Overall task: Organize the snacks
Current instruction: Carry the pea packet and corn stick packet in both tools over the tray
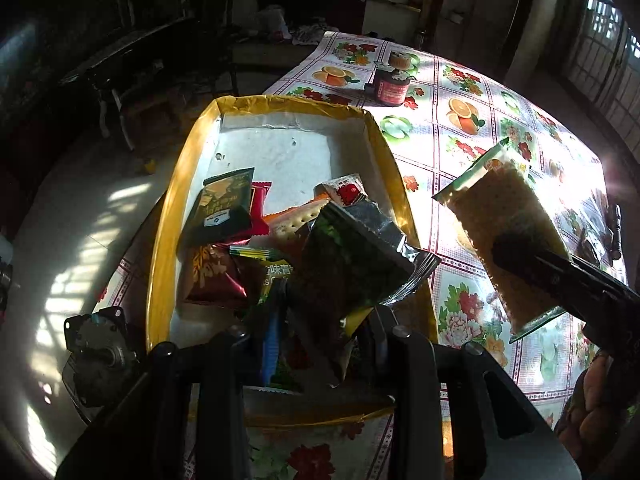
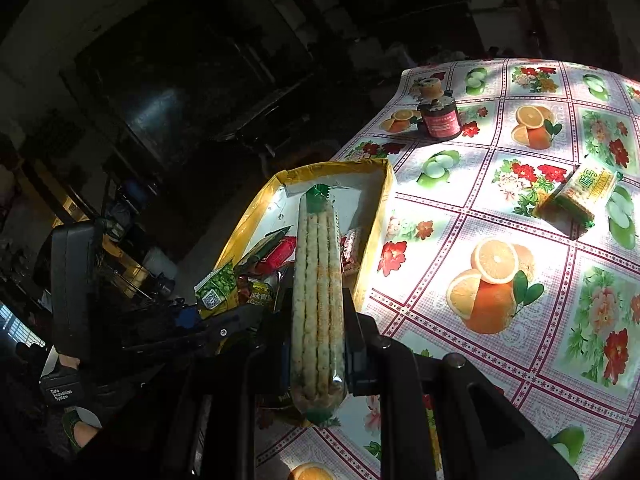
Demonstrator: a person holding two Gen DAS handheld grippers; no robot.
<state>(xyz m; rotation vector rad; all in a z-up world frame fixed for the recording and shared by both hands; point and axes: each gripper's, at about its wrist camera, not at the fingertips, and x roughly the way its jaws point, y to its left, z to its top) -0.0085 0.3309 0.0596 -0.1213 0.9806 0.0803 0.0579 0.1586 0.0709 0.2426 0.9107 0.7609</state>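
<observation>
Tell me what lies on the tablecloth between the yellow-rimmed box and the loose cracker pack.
Nothing: the right wrist view shows bare tablecloth between the box and loose cracker pack.

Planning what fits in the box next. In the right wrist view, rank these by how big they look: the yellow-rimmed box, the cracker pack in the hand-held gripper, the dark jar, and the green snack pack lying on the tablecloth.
1. Yellow-rimmed box
2. Cracker pack, though nearness to the camera inflates it
3. Green snack pack
4. Dark jar, farthest away, so unsure against the snack pack
</observation>
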